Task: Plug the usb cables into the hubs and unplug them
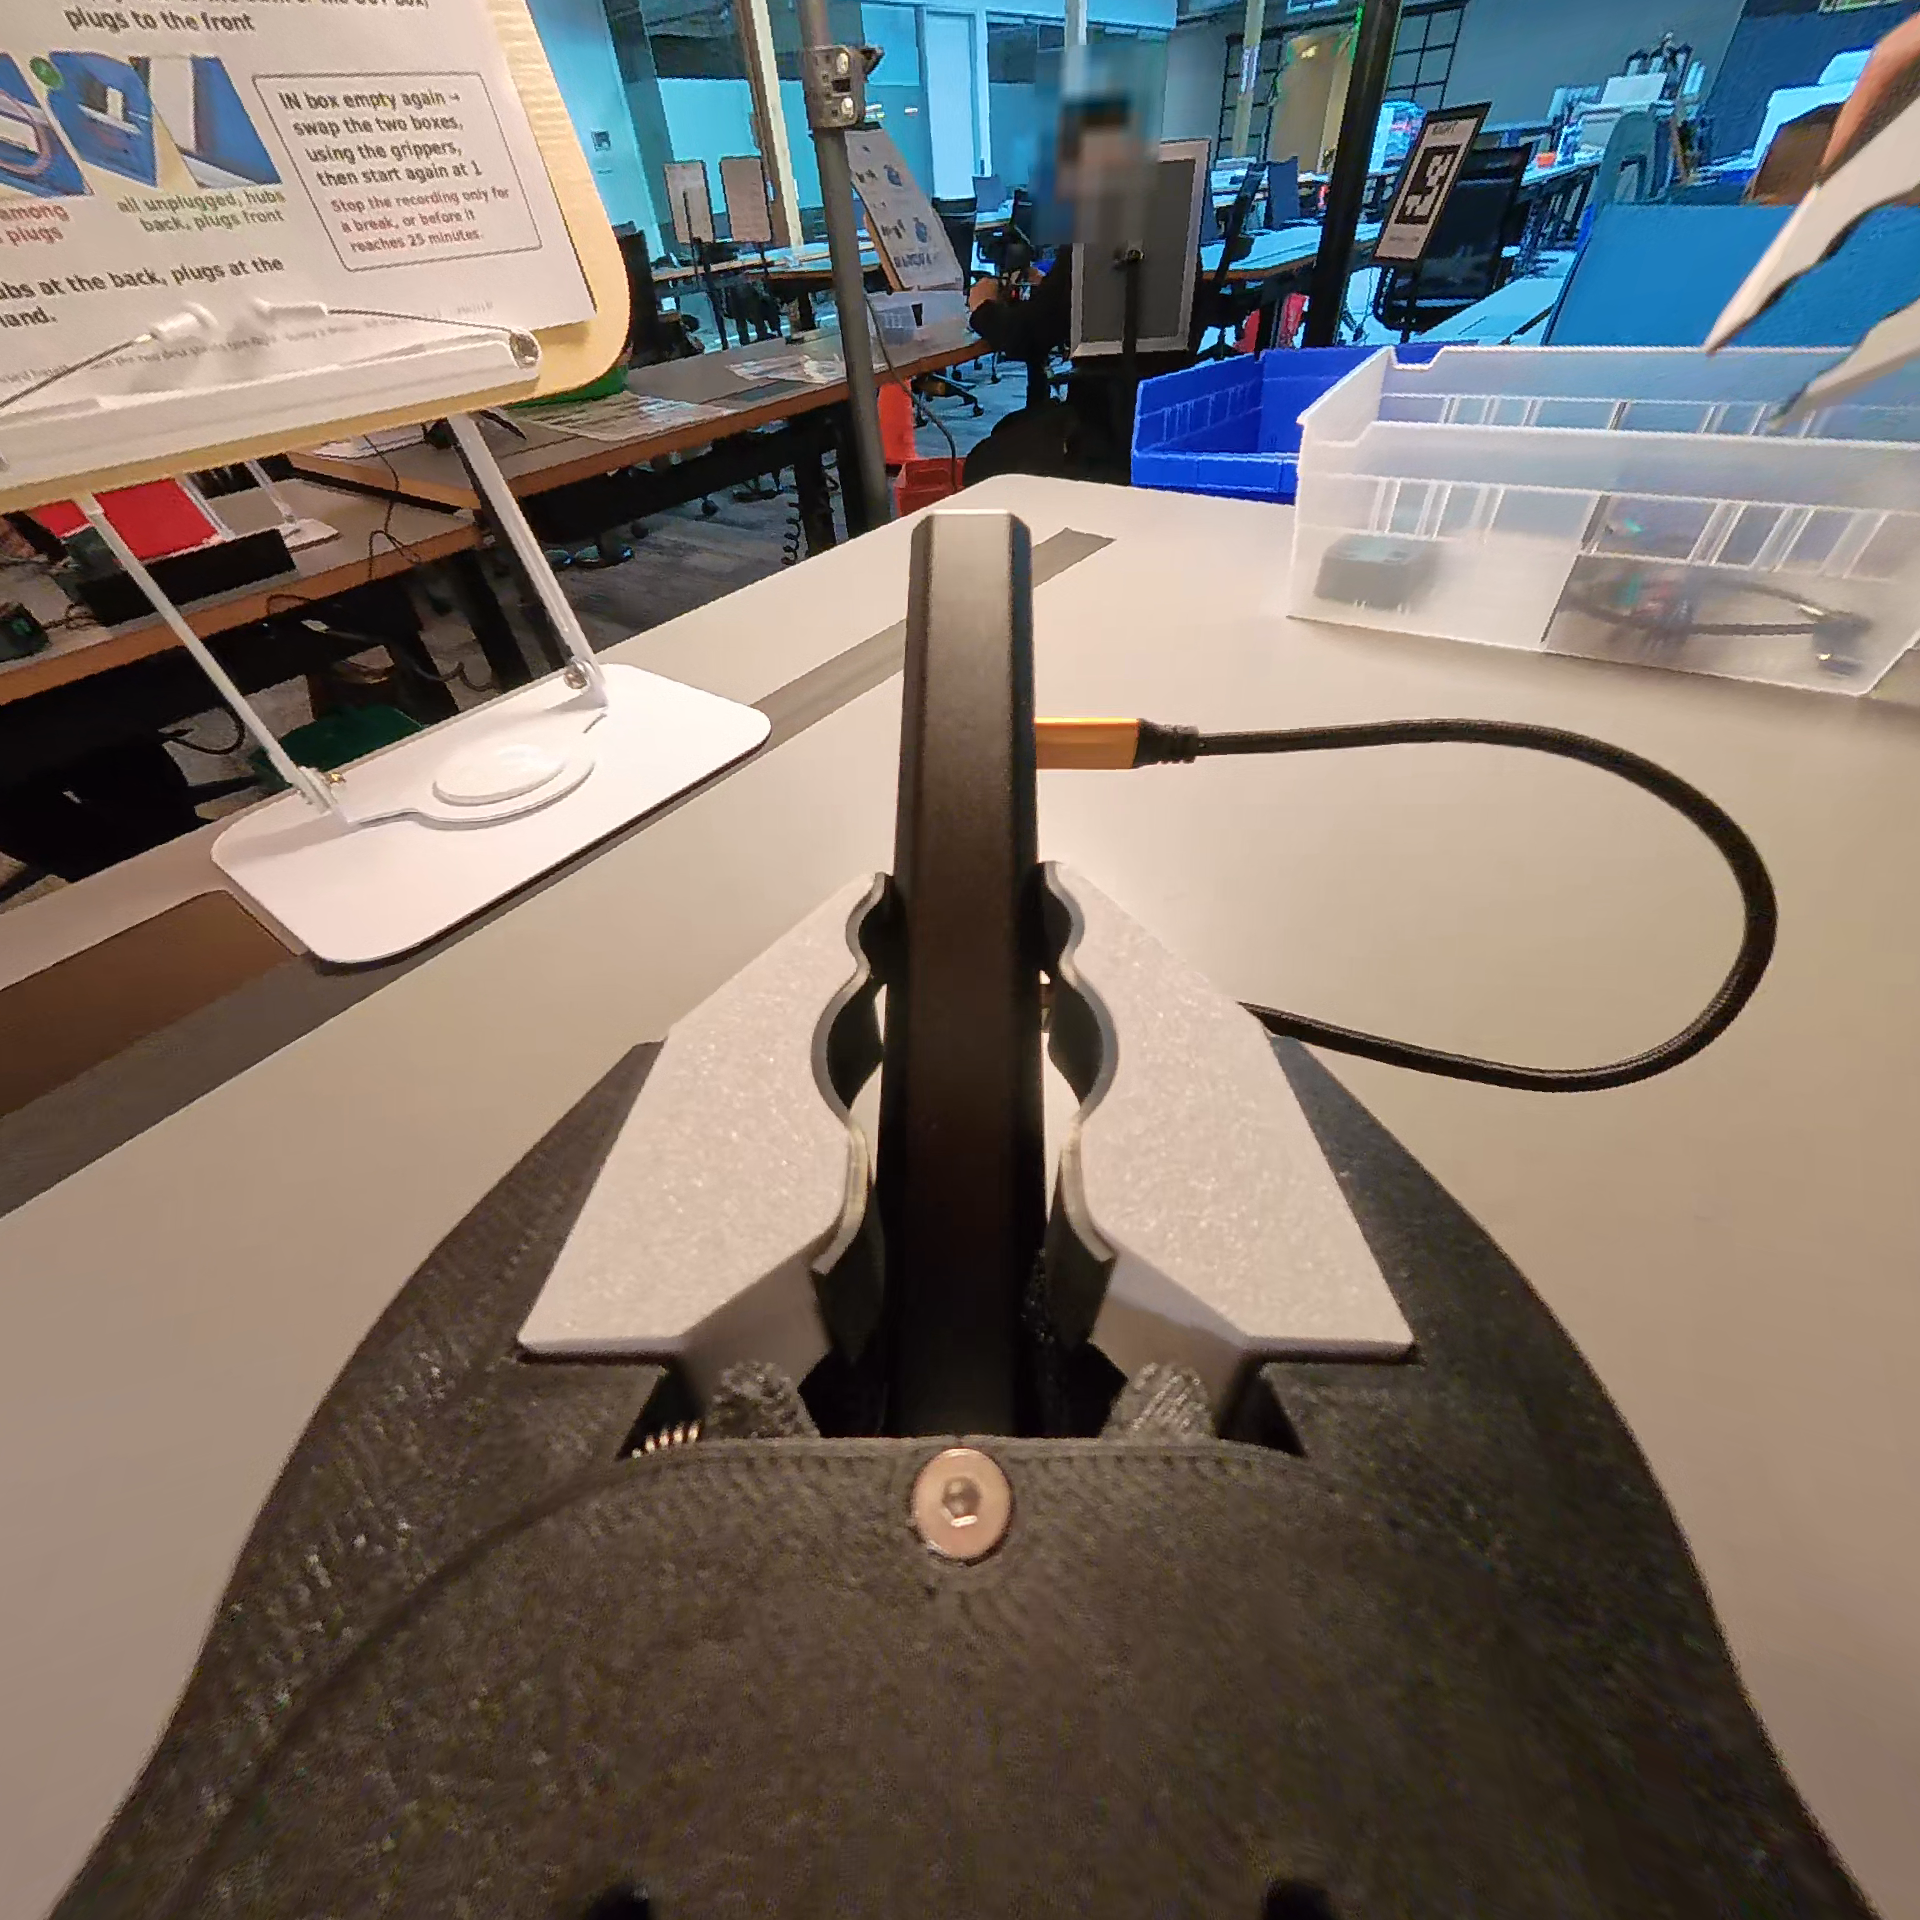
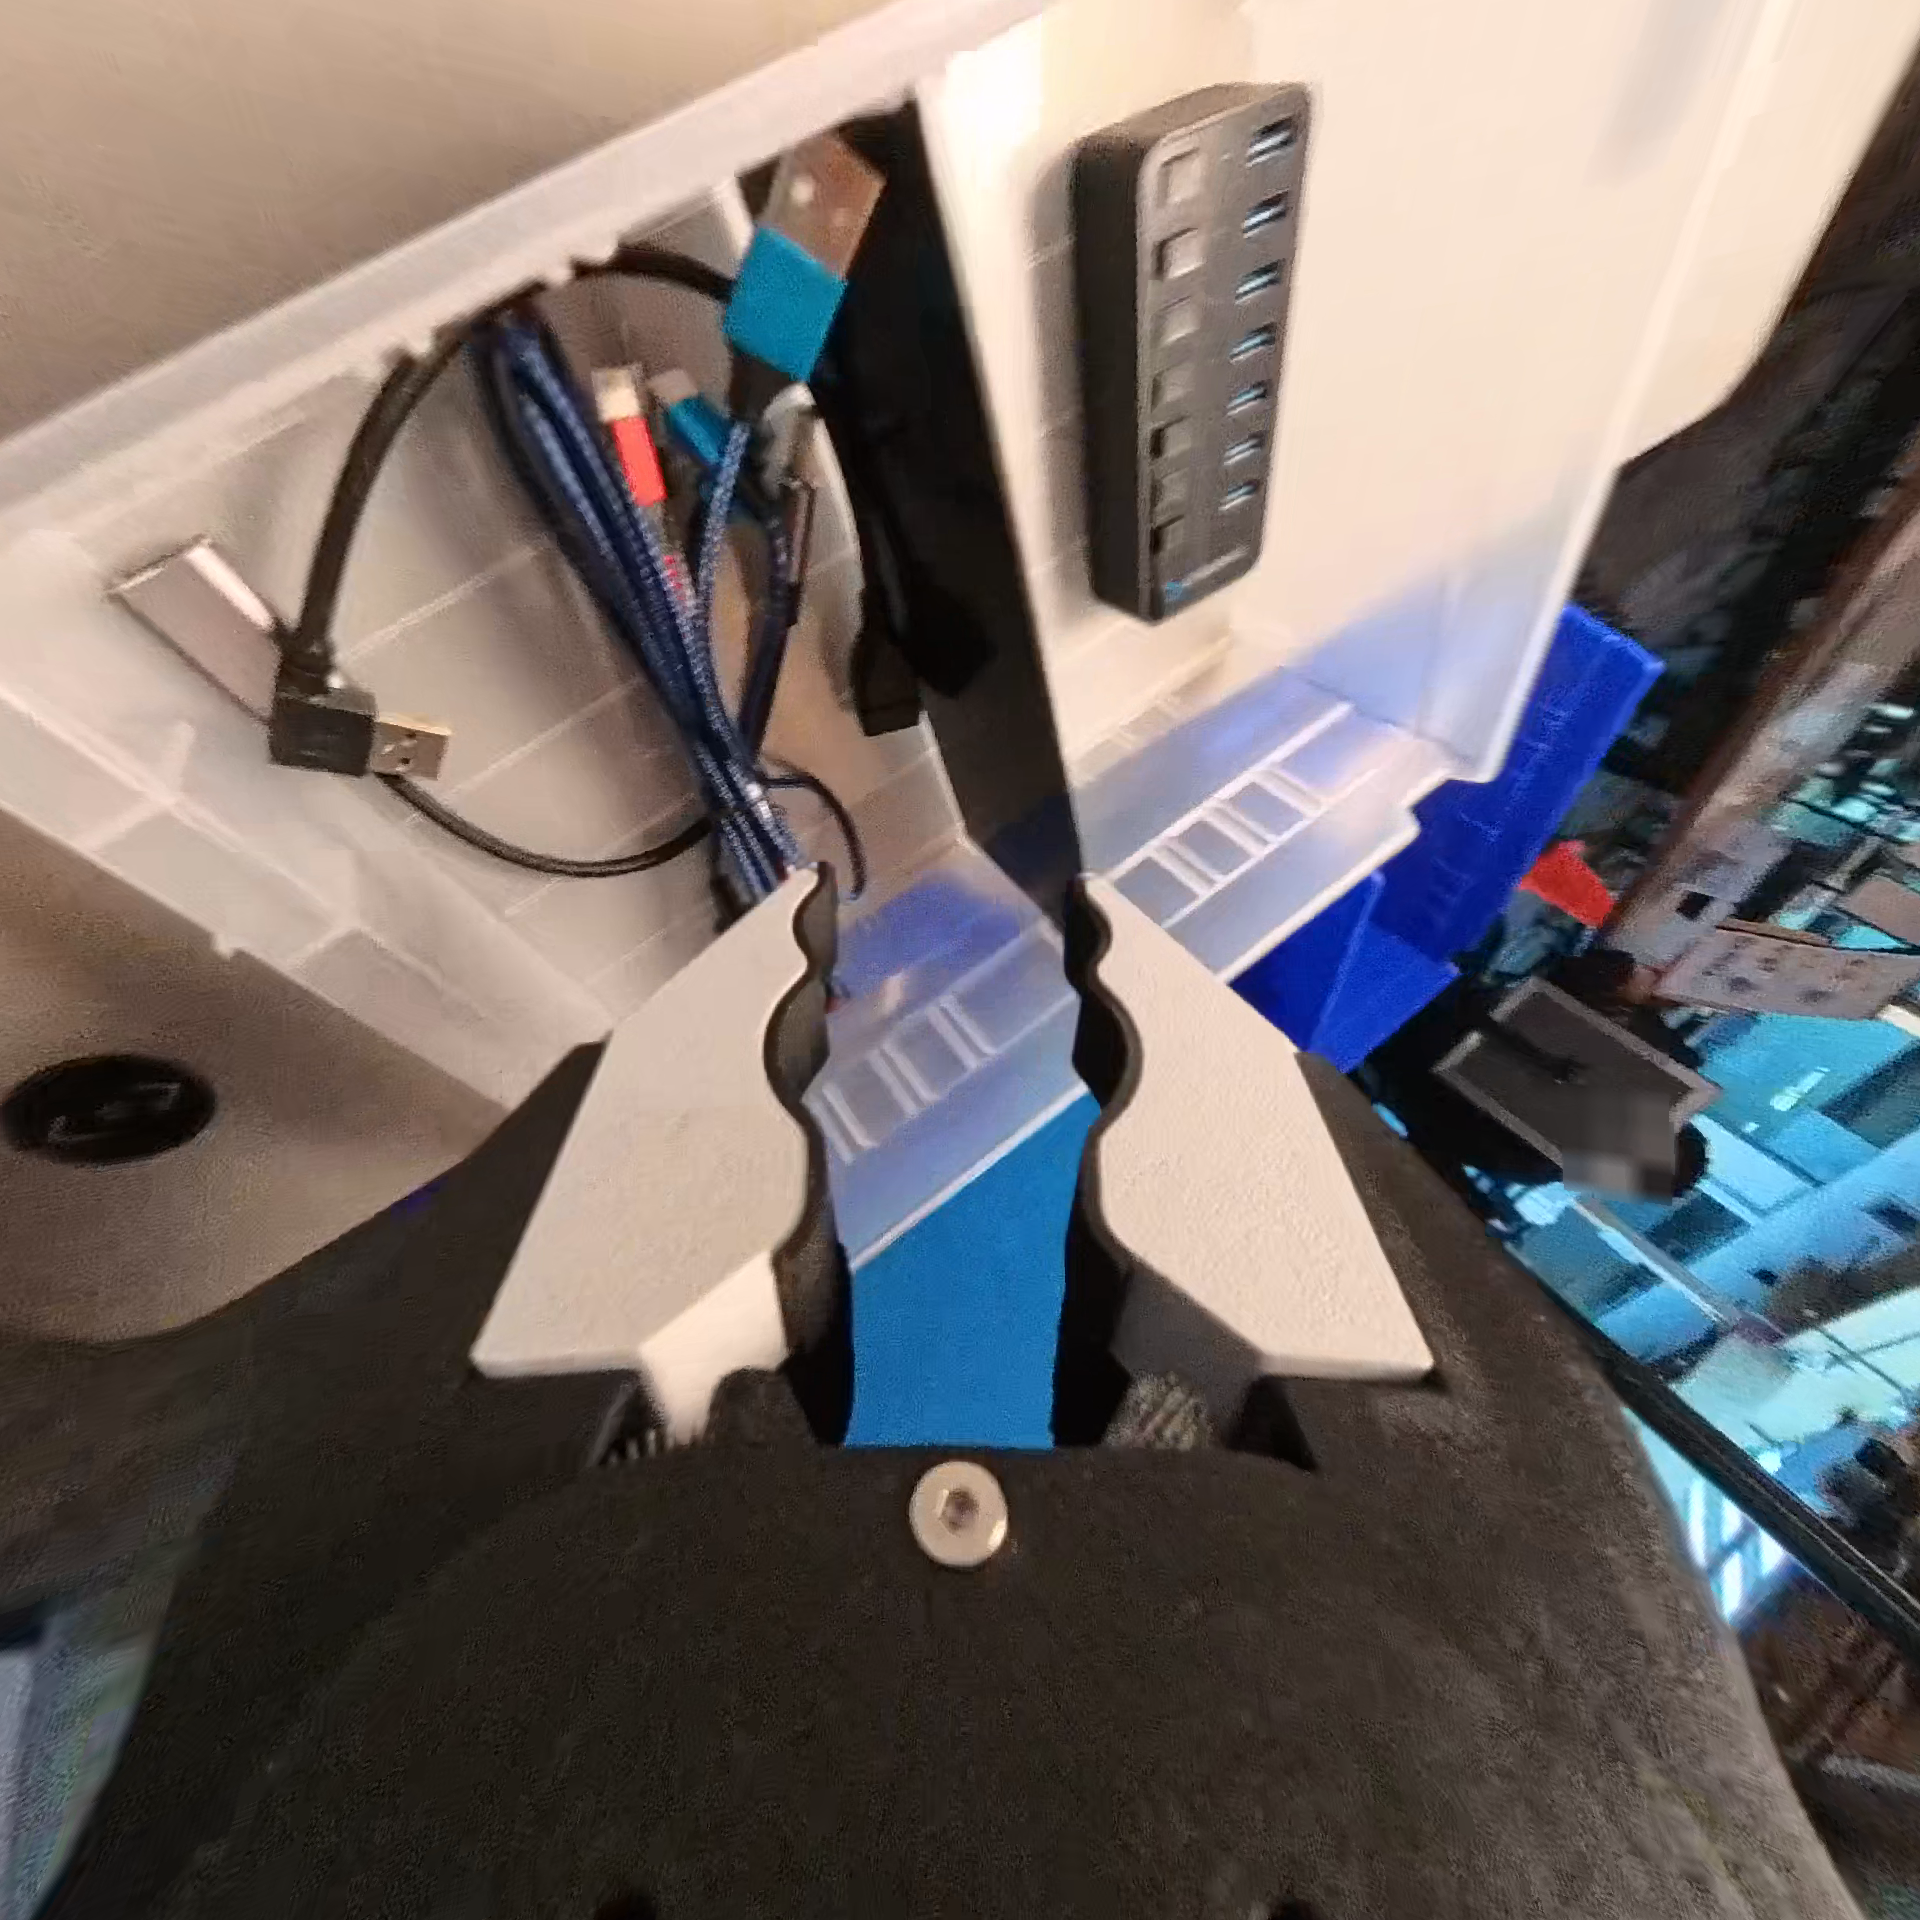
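The left claw (image 1: 961, 1039) is clamped on a rigid black hub (image 1: 961, 831), edge-up above the table (image 1: 1351, 1351), its orange-plugged cable (image 1: 1091, 743) seated. The right claw (image 2: 951, 1039) gapes empty over the clear bin (image 2: 1351, 312); take the light, floppy cables (image 2: 644, 582) there by their stiff plugs.

The left wrist view sits low over the table (image 1: 1351, 1195), facing level toward 12 o'clock. The right wrist view, tilted, looks closely down into the translucent box (image 2: 1195, 894), seen in the left view at 2 o'clock (image 1: 1455, 499).

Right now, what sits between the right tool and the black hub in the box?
Right wrist view: only the clear box's ribbed wall lies between the open right tool and the black hub.
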`<state>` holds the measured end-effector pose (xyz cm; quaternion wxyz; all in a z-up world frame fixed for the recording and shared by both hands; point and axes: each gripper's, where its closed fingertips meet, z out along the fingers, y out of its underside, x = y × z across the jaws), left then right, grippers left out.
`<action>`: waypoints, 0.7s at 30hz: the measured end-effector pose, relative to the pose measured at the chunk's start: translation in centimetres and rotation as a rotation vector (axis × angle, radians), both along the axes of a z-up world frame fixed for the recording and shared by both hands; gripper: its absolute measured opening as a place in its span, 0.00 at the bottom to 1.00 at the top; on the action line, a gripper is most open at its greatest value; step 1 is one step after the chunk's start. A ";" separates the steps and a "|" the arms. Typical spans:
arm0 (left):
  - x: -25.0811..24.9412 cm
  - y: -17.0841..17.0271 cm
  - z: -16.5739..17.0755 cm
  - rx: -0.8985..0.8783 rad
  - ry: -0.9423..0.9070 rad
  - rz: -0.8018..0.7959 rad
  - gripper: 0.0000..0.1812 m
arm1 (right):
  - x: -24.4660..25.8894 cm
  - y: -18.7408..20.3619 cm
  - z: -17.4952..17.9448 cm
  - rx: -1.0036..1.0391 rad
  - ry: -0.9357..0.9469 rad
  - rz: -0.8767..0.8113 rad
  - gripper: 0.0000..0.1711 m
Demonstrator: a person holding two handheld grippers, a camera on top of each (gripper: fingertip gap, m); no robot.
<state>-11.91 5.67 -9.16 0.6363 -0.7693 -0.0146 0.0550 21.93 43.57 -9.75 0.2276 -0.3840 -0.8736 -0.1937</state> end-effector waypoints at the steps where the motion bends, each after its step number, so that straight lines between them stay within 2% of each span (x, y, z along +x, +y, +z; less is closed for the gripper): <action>1: 0.2 0.1 0.0 -0.001 -0.001 -0.003 0.16 | -1.1 -0.2 1.1 0.027 0.078 0.008 0.26; 4: 0.9 0.4 -0.2 -0.012 0.022 -0.009 0.16 | -4.8 -3.2 3.9 -0.005 0.329 0.013 0.22; 8: 1.8 0.9 -0.8 -0.071 0.126 -0.017 0.16 | -10.3 -13.7 4.2 -0.372 0.585 0.052 0.21; 12: 2.8 1.4 -1.6 -0.126 0.203 -0.032 0.16 | -14.6 -25.1 0.9 -0.726 0.599 0.117 0.22; 15: 3.5 1.6 -1.6 -0.126 0.225 -0.046 0.16 | -18.2 -31.2 -1.2 -0.991 0.595 0.111 0.23; 18: 3.7 1.6 -1.6 -0.126 0.271 -0.045 0.16 | -21.7 -34.3 -1.4 -1.258 0.612 0.068 0.27; 21: 3.4 1.4 -1.6 -0.130 0.319 -0.034 0.16 | -24.2 -35.7 -1.1 -1.506 0.572 0.007 0.28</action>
